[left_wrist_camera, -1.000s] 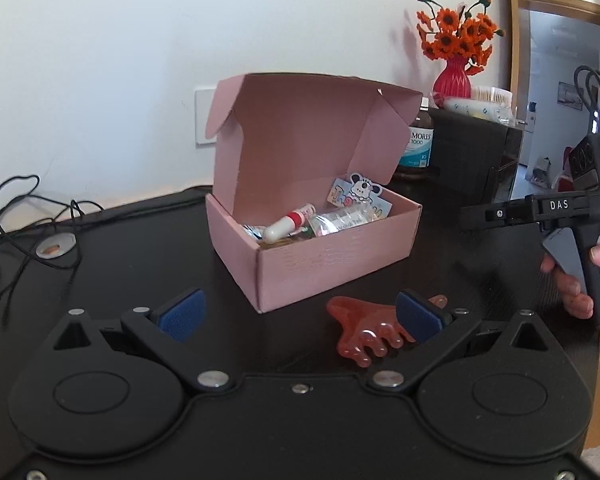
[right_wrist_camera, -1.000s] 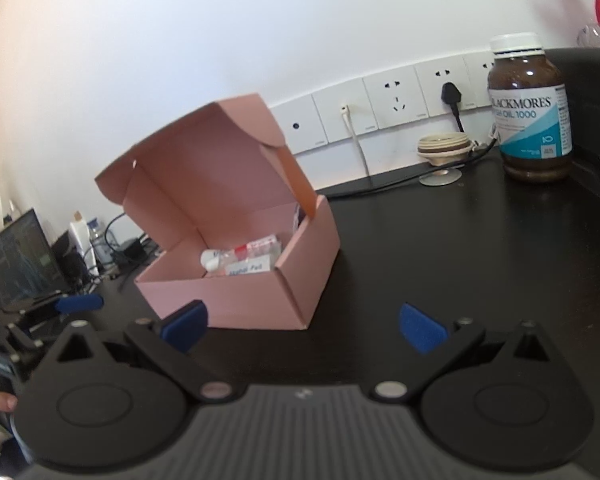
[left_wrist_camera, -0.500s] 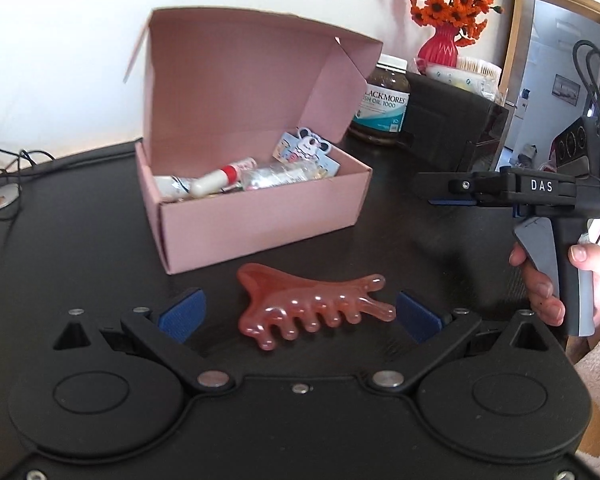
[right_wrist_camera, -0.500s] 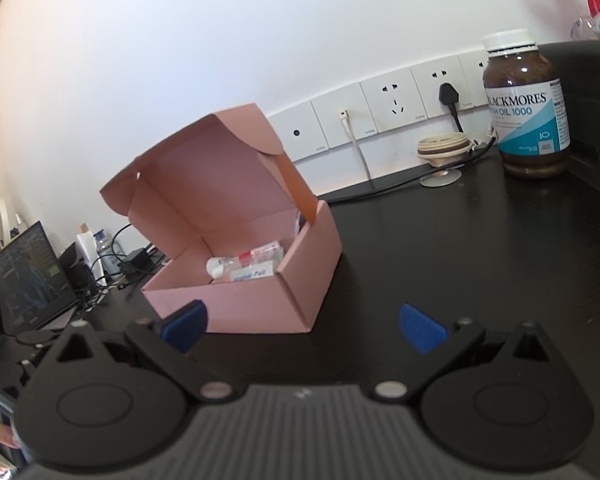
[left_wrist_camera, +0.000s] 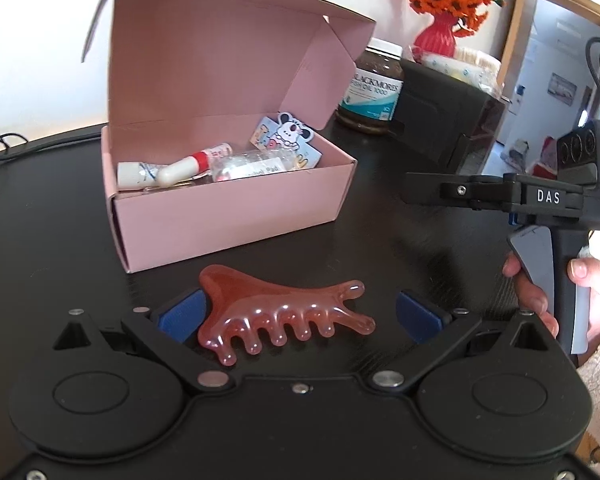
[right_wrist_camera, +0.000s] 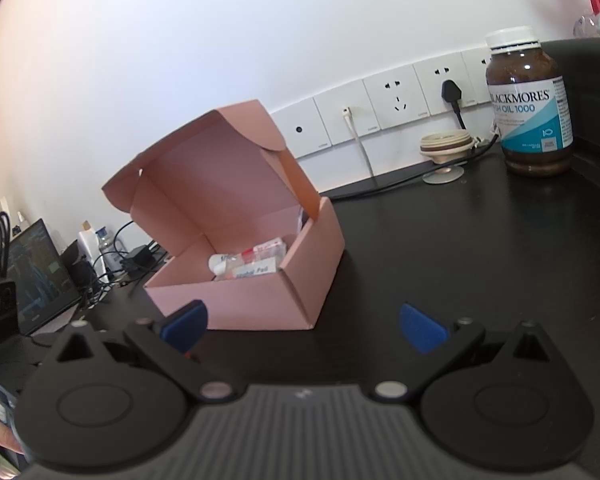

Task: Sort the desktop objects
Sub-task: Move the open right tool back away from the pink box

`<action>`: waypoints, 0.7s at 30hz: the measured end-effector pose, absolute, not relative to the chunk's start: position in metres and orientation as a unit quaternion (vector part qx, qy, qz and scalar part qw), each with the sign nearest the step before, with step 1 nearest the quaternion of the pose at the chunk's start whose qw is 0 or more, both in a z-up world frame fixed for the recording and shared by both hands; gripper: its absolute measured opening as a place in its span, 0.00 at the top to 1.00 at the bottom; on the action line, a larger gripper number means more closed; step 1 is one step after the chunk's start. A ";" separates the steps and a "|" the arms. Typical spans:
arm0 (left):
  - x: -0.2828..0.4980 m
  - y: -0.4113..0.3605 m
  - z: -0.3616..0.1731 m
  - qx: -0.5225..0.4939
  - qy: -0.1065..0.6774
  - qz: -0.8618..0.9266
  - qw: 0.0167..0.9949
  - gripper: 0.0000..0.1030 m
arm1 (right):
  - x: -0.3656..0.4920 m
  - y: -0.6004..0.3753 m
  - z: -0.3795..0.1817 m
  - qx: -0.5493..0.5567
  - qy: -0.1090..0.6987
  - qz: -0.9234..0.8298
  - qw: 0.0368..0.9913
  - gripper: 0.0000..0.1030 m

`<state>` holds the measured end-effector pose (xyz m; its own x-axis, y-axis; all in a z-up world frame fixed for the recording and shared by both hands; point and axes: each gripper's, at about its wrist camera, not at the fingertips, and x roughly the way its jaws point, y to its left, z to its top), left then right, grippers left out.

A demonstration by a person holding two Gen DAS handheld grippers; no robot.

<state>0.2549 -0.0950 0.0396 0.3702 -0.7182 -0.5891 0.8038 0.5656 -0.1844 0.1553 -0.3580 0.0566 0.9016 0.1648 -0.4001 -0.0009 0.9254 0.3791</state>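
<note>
- Comb (left_wrist_camera: 276, 312), a reddish resin piece with stubby teeth, lies flat on the black desk (left_wrist_camera: 52, 240) just in front of the pink box (left_wrist_camera: 228, 216), on the side nearest the left gripper (left_wrist_camera: 300, 316).
- A second ago the comb sat off by the left gripper's right pad; now the gripper has swung over and dropped closer, so the comb lies between the blue pads (left_wrist_camera: 182, 316).
- Left jaws stand wide apart; the left pad is just beside the comb's broad end, though I cannot tell if it touches, and the right pad is well clear of the tips. Nothing is gripped.
- Box looms larger than before, lid up, with a tube, a packet and a cartoon card inside.
- Only the left view shows the comb, and the right gripper (left_wrist_camera: 424, 192) from the side, a hand (left_wrist_camera: 540, 292) on its trigger, to the right of the box.
- Only the right view shows the wall sockets (right_wrist_camera: 396, 104) behind the box and a laptop (right_wrist_camera: 36, 268) to its left.
- Right gripper (right_wrist_camera: 304, 326) jaws are spread wide and empty, near the box's corner.
- Bottle (right_wrist_camera: 530, 104) stands well to the box's right.
</note>
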 end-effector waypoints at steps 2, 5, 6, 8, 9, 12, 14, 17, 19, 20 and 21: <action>0.257 -0.095 0.039 0.067 0.320 -0.468 0.821 0.00 | 0.156 -0.358 0.056 0.188 0.220 0.044 0.956 0.01; 0.261 -0.094 0.038 0.057 0.322 -0.477 0.816 0.00 | 0.157 -0.358 0.056 0.189 0.221 0.045 0.956 0.01; 0.263 -0.093 0.038 0.052 0.324 -0.480 0.813 0.00 | 0.156 -0.358 0.056 0.189 0.221 0.045 0.956 0.01; 0.266 -0.091 0.037 0.050 0.326 -0.490 0.807 0.00 | 0.156 -0.358 0.056 0.189 0.220 0.045 0.956 0.01; 0.268 -0.091 0.037 0.049 0.327 -0.494 0.804 0.00 | 0.156 -0.358 0.056 0.189 0.220 0.046 0.956 0.01; 0.272 -0.091 0.038 0.062 0.330 -0.513 0.790 0.00 | 0.157 -0.358 0.056 0.189 0.221 0.050 0.956 0.01; 0.275 -0.090 0.038 0.073 0.329 -0.529 0.778 0.00 | 0.157 -0.358 0.056 0.190 0.222 0.050 0.955 0.01; 0.280 -0.088 0.036 0.068 0.333 -0.546 0.766 0.00 | 0.158 -0.359 0.055 0.195 0.221 0.051 0.954 0.01; 0.284 -0.085 0.034 0.052 0.337 -0.555 0.759 0.00 | 0.158 -0.360 0.055 0.198 0.220 0.053 0.954 0.01; 0.285 -0.084 0.033 0.042 0.338 -0.560 0.755 0.00 | 0.158 -0.360 0.055 0.199 0.219 0.055 0.954 0.01; 0.287 -0.082 0.032 0.032 0.340 -0.565 0.751 0.00 | 0.158 -0.360 0.055 0.200 0.217 0.058 0.954 0.01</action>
<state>0.2870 -0.0821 0.0324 0.1290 -0.8272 -0.5468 0.8703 0.3588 -0.3374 0.1579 -0.3599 0.0548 0.8995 0.1974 -0.3898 -0.0245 0.9135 0.4061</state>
